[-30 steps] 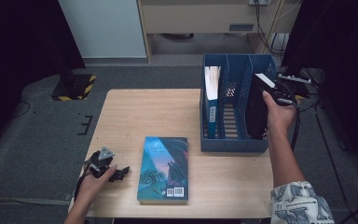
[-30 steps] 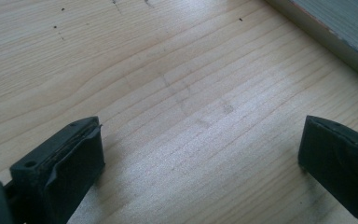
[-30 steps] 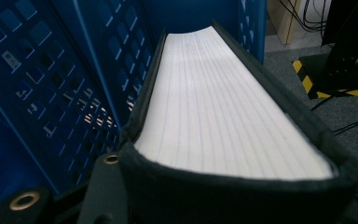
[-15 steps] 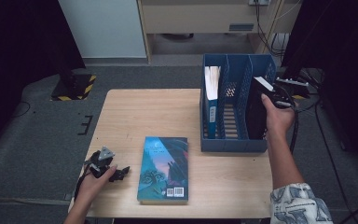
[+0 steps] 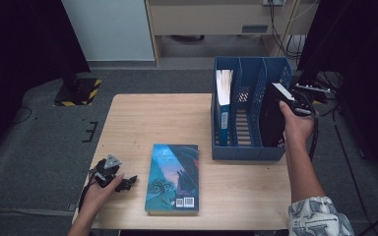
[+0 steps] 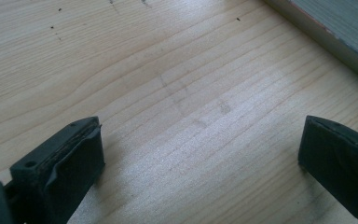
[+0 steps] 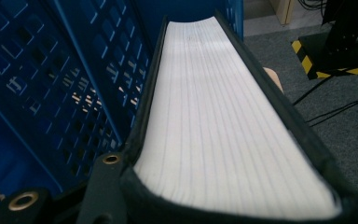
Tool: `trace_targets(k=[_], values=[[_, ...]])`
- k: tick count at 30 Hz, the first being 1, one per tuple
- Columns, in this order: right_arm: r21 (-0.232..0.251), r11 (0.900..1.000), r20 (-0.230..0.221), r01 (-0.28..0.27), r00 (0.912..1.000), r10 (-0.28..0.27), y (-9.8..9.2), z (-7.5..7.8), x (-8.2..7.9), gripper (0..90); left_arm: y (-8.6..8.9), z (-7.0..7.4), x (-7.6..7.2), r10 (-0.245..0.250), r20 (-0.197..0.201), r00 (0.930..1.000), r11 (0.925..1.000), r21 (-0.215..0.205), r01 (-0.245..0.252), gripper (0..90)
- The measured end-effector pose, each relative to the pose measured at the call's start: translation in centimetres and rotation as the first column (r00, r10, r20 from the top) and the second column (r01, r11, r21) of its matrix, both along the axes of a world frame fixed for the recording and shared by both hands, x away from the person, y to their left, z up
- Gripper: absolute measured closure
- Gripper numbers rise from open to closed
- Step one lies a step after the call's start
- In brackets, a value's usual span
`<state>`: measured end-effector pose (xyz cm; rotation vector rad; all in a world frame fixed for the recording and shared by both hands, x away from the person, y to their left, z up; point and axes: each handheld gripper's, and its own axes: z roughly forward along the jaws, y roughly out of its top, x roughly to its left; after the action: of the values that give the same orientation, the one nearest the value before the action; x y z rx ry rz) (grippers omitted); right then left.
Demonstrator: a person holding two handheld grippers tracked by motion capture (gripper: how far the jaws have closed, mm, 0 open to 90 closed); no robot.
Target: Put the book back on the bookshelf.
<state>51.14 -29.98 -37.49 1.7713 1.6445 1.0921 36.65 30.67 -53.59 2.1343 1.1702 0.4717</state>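
A blue file rack [image 5: 246, 152] with three slots stands at the table's right back. My right gripper [image 5: 295, 105] is shut on a thick black book [image 5: 271, 115], which leans tilted in the right slot. In the right gripper view the book's white page edge [image 7: 214, 116] runs away between the jaws of the gripper [image 7: 228, 200], with the rack's lattice wall [image 7: 51, 93] on the left. A blue-spined book [image 5: 223, 98] stands in the left slot. A teal-covered book [image 5: 173, 177] lies flat near the front. My left gripper [image 5: 125, 183] rests open at the front left, over bare wood [image 6: 168, 70].
The rack's middle slot holds nothing. The flat book's page edge [image 6: 340, 32] lies just beyond the left gripper [image 6: 200, 154]. A yellow-and-black striped base [image 5: 81, 91] stands on the grey floor at the left. Cables [image 5: 325, 93] hang beside the rack at the right.
The right hand has shifted the black book slightly in the right slot. The left gripper and the flat book have not moved.
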Motion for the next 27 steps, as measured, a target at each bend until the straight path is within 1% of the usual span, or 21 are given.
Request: trace_targets(k=[7, 8, 11, 13, 17, 21, 22, 27], values=[[-0.007, 1.000, -0.009, -0.009, 0.9999, 0.009, -0.1, -0.1, -0.6, 52.3, -0.1, 0.0, 0.0, -0.003, 0.000, 1.0000, 1.0000, -0.001, 0.003, 0.0], [-0.008, 1.000, -0.020, -0.013, 0.9997, 0.013, 0.0, 0.0, -0.9, 52.1, -0.1, 0.0, 0.0, -0.003, 0.000, 1.0000, 1.0000, -0.001, 0.003, 0.0], [-0.015, 1.000, -0.026, -0.019, 0.9995, 0.019, 0.0, 0.0, -1.1, 51.8, -0.1, 0.0, 0.0, -0.004, -0.001, 1.0000, 1.0000, 0.000, 0.004, 0.0], [-0.018, 0.999, -0.042, -0.028, 0.9988, 0.027, 0.0, 0.0, -1.3, 51.5, -0.1, 0.0, 0.0, -0.007, -0.001, 1.0000, 1.0000, 0.002, 0.007, 0.0], [-0.025, 0.999, -0.046, -0.041, 0.9982, 0.039, 0.0, 0.1, -1.6, 51.1, -0.1, 0.0, 0.0, -0.009, -0.002, 1.0000, 1.0000, 0.003, 0.009, 0.0], [-0.014, 0.999, -0.046, -0.047, 0.9979, 0.046, -0.3, 0.0, -1.8, 50.7, -0.1, 0.0, 0.0, -0.009, -0.003, 1.0000, 1.0000, 0.003, 0.009, 0.0], [-0.003, 0.999, -0.054, -0.045, 0.9976, 0.045, -0.3, 0.1, -1.8, 50.4, -0.1, 0.0, 0.0, -0.009, -0.003, 1.0000, 1.0000, 0.003, 0.009, 0.0], [0.000, 0.998, -0.056, -0.057, 0.9968, 0.057, -0.5, 0.2, -2.1, 50.0, -0.1, 0.0, 0.0, -0.009, -0.004, 0.9999, 1.0000, 0.003, 0.009, 0.0]])
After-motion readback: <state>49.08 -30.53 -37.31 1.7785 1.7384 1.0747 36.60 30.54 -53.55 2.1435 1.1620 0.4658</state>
